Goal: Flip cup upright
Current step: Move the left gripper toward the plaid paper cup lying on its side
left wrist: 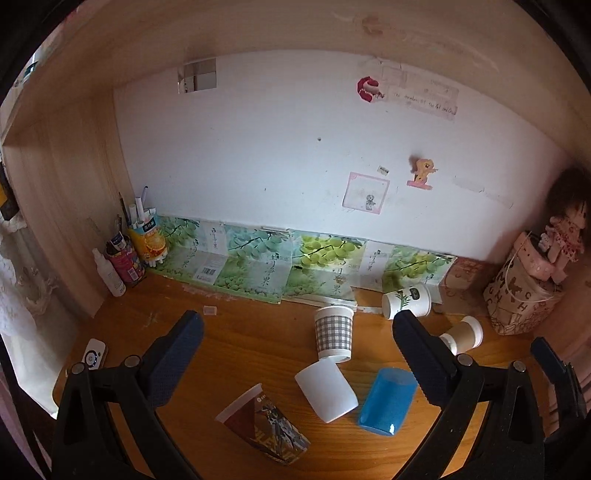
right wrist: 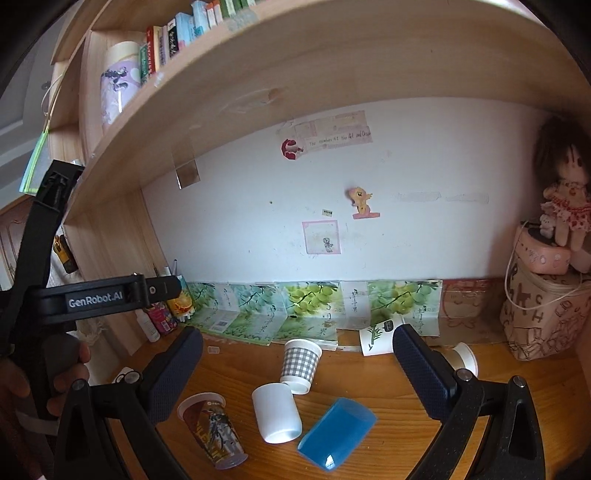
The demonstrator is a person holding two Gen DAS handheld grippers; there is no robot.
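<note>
1. Brown cup point(left wrist: 463, 334): partly hidden behind a finger of the left gripper point(left wrist: 295, 354); in the right wrist view only a white rim point(right wrist: 463, 358) visible past the right gripper point(right wrist: 297, 373).
2. Plant-printed cup point(right wrist: 376, 338): one end covered by the same finger.
3. Handwritten strip point(left wrist: 424, 101) on the wall: too small and blurred to read fully.
4. Small clear item point(left wrist: 209, 310) on the desk point(left wrist: 258, 347): too small to identify.
5. White device point(left wrist: 94, 354): half hidden behind a gripper finger in the right wrist view.
6. Books point(right wrist: 177, 33) on the shelf: cut off by the top edge, titles unreadable.
</note>
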